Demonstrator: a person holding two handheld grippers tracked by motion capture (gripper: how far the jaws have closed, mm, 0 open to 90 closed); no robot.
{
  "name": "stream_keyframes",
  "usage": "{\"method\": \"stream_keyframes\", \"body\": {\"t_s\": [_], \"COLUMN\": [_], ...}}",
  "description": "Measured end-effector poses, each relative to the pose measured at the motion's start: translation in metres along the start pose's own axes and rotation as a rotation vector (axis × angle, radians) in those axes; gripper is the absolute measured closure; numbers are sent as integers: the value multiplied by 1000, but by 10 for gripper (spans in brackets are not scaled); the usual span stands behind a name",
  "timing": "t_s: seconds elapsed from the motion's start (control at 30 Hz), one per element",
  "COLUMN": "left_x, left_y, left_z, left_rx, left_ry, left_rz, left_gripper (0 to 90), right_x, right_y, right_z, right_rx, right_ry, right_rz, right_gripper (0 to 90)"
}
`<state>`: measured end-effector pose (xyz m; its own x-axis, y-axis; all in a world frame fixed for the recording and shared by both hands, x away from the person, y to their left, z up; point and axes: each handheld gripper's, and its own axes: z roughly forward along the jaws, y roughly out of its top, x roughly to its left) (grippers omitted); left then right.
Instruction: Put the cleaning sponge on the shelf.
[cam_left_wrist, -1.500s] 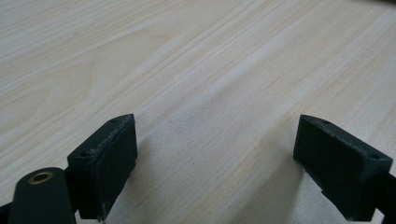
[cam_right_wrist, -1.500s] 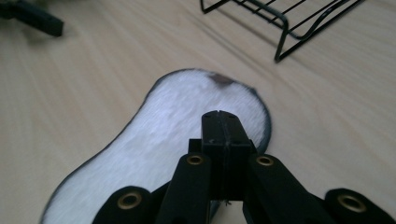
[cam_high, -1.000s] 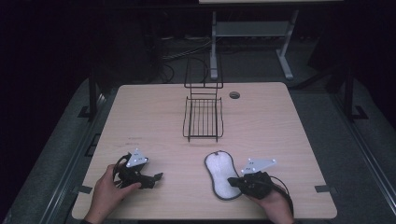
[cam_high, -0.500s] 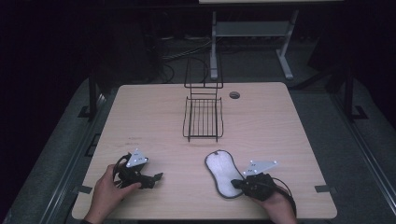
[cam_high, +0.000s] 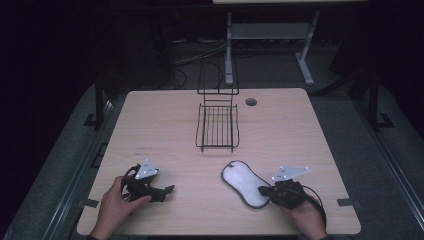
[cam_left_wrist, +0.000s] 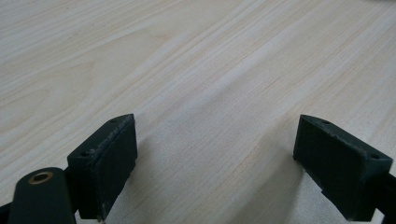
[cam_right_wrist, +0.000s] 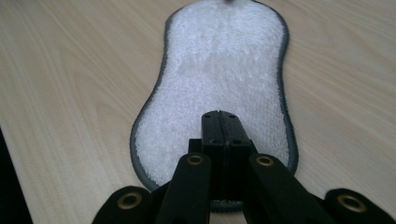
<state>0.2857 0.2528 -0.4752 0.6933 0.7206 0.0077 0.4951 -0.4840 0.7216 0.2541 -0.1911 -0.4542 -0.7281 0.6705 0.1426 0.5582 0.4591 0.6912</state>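
1. Left gripper (cam_high: 159, 190) is rested on the bare table (cam_high: 150, 130), jaws set wide apart, nothing between them; snagging is unlikely here.
2. Wire rack (cam_high: 218, 126) is stood mid-table, well apart from both grippers.
3. White grey-edged cloth pad (cam_high: 245, 182) is laid flat at near right. Right gripper (cam_right_wrist: 221, 122) is placed over its near end, jaws pressed together; whether fabric is pinched cannot be told.
4. Risk is judged: pad could be dragged or bunched if pulled with a thin edge hold.
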Motion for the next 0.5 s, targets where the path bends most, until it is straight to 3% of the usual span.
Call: {"method": "stream_keyframes", "body": {"t_s": [0.33,0.5], "left_x": [0,0], "left_y": [0,0], "left_z": [0,0], "left_rx": [0,0], "left_ry": [0,0], "left_rz": [0,0], "left_gripper": [127,127], "right_x": [-21,-25], "right_y": [-6,-6], "right_z": [-8,-13], "right_rx": [-11,-32], "right_ry": [-24,0], "right_rz": [50,66], "right_gripper": [891,800]}}
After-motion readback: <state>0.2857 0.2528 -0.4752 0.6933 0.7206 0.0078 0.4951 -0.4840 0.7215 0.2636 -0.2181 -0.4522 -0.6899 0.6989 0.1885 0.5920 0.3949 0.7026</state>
